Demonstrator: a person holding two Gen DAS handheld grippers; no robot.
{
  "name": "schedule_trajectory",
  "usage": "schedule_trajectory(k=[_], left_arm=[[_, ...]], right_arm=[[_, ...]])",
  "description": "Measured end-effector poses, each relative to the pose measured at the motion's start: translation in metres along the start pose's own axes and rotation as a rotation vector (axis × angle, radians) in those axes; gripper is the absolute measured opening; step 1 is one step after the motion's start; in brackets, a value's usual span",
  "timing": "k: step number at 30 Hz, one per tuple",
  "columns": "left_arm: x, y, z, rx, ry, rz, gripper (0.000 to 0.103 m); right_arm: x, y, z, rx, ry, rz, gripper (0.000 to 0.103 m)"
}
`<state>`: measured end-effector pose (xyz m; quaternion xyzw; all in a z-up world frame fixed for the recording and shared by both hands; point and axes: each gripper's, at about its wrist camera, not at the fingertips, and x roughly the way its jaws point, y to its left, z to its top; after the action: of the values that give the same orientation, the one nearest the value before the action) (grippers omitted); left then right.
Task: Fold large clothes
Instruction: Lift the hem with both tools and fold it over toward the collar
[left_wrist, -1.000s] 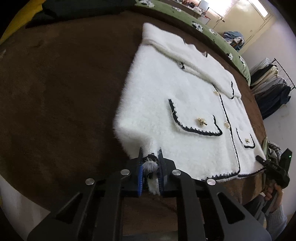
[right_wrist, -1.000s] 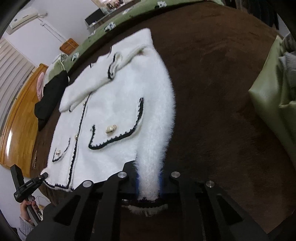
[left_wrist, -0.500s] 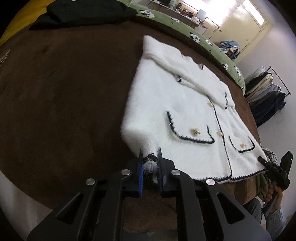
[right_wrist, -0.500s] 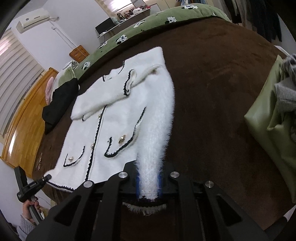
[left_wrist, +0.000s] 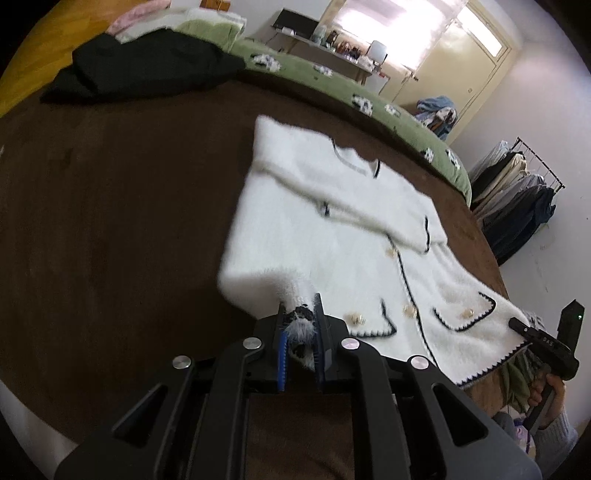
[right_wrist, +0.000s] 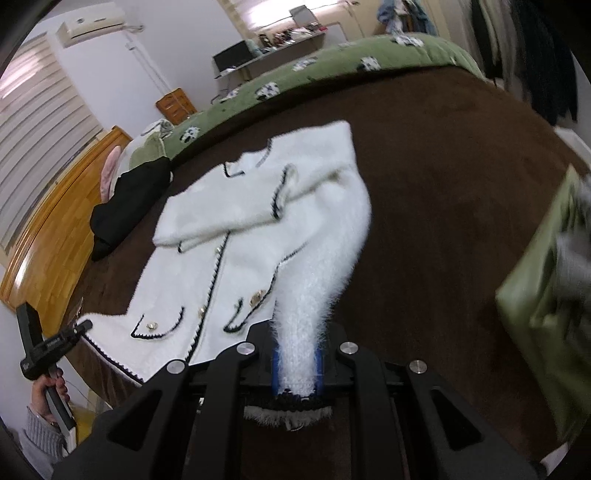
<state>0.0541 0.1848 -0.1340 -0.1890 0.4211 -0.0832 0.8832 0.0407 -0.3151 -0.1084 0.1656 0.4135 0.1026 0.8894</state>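
A fluffy white cardigan (left_wrist: 332, 229) with black trim and gold buttons lies front-up on a brown blanket (left_wrist: 110, 221). Its sleeves are folded across the chest. My left gripper (left_wrist: 301, 328) is shut on the cardigan's near hem corner and holds it lifted above the blanket. In the right wrist view the cardigan (right_wrist: 240, 236) stretches away from my right gripper (right_wrist: 297, 365), which is shut on the other hem corner, pulled up into a narrow strip. Each gripper shows in the other's view, the right one (left_wrist: 543, 343) and the left one (right_wrist: 48, 347).
A black garment (left_wrist: 140, 66) lies at the blanket's far left. A green patterned cover (left_wrist: 351, 96) runs along the far edge. A clothes rack (left_wrist: 517, 192) stands to the right. An olive garment pile (right_wrist: 546, 295) lies right of my right gripper.
Both grippers have risen and pulled back with the hem corners, lifting the cardigan's lower edge off the blanket. The views now tilt up toward the room.
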Motion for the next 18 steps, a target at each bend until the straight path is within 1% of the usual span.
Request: schedule_trajectory(k=[4, 5, 9, 14, 18], left_arm=[[-0.012, -0.009, 0.025, 0.012, -0.072, 0.005, 0.013], [-0.015, -0.011, 0.035, 0.013, -0.096, 0.012, 0.013], [-0.022, -0.018, 0.068, 0.01, -0.152, 0.033, 0.013], [-0.016, -0.026, 0.117, 0.005, -0.231, 0.078, 0.013], [0.002, -0.036, 0.162, 0.045, -0.282, 0.131, 0.013]], right_arm=[[-0.009, 0.012, 0.037, -0.044, -0.066, -0.003, 0.013], [-0.009, 0.013, 0.045, -0.049, -0.077, -0.004, 0.013], [-0.008, 0.022, 0.086, -0.079, -0.127, -0.014, 0.013], [0.01, 0.028, 0.137, -0.09, -0.172, -0.033, 0.013], [0.038, 0.032, 0.181, -0.102, -0.202, -0.06, 0.013]])
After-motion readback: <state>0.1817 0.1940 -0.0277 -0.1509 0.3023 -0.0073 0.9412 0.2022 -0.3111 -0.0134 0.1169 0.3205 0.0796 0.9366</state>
